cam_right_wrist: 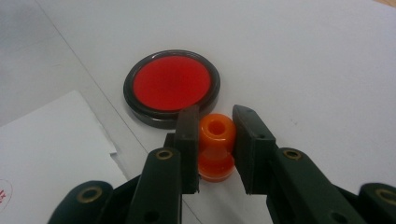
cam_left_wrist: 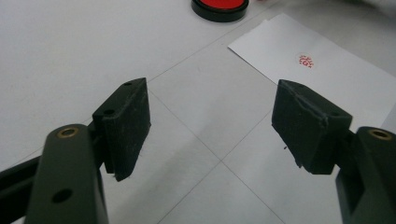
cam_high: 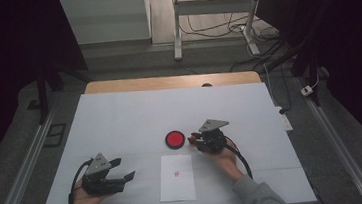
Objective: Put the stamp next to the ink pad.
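Right tool (cam_right_wrist: 214,135) clamps an orange stamp (cam_right_wrist: 215,147), jaws tight on its waist, just beside the red ink pad (cam_right_wrist: 171,84) on the white tabletop (cam_high: 120,118). Paper sheet (cam_high: 177,177), on the person's side of the ink pad, already bears a red print (cam_left_wrist: 306,60). Stamping looks done; what's left is likely setting the stamp down. Left tool (cam_left_wrist: 210,126) waits wide open, holding nothing, left of the sheet.

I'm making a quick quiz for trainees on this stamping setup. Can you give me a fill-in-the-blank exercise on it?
1. The right gripper is shut on an orange ____.
2. The round ink pad has a ____ surface.
3. The white paper bears a red ____ mark.
4. The left gripper stands ____, with nothing between its jaws.

Missing words: stamp; red; stamp; open
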Demonstrator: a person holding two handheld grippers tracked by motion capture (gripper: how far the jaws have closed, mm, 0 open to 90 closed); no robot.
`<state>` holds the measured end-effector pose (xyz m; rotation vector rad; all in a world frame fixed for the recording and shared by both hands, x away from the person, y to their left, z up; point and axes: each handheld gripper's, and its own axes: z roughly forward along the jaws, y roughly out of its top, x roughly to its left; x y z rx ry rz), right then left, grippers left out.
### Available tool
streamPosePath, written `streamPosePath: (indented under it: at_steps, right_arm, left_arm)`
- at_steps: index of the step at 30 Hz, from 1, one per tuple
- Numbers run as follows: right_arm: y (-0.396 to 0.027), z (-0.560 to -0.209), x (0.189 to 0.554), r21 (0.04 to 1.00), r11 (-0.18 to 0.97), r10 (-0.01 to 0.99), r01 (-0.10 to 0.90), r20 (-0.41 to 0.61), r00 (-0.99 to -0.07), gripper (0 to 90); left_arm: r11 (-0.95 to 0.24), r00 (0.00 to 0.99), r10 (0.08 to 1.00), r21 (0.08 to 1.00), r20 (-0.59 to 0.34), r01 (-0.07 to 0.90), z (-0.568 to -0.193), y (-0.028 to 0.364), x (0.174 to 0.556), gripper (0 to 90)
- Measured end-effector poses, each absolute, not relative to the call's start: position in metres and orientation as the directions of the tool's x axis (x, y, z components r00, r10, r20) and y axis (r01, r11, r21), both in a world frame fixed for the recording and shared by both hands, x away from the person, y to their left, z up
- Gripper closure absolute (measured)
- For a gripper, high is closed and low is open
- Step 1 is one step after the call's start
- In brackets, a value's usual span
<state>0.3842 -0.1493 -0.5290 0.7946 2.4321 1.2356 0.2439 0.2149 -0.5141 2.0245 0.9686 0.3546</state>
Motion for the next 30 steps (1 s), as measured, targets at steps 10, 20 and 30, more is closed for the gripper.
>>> streamPosePath:
  at_steps: [10, 20, 30]
  right_arm:
    - [-0.149, -0.527, 0.383, 0.814, 0.481, 0.601, 0.325, -0.037, -0.798, 60.5]
    - [-0.156, -0.516, 0.380, 0.855, 0.425, 0.607, 0.296, -0.027, -0.794, 49.9]
    - [-0.163, -0.507, 0.374, 0.869, 0.415, 0.594, 0.271, -0.033, -0.804, 49.1]
  left_arm:
    - [-0.348, 0.660, 0.745, 0.790, -0.094, 0.505, -0.514, 0.215, 0.244, 28.3]
    - [-0.346, 0.659, 0.745, 0.789, -0.097, 0.508, -0.515, 0.216, 0.244, 28.3]
    - [-0.346, 0.657, 0.746, 0.782, -0.105, 0.518, -0.518, 0.216, 0.248, 28.3]
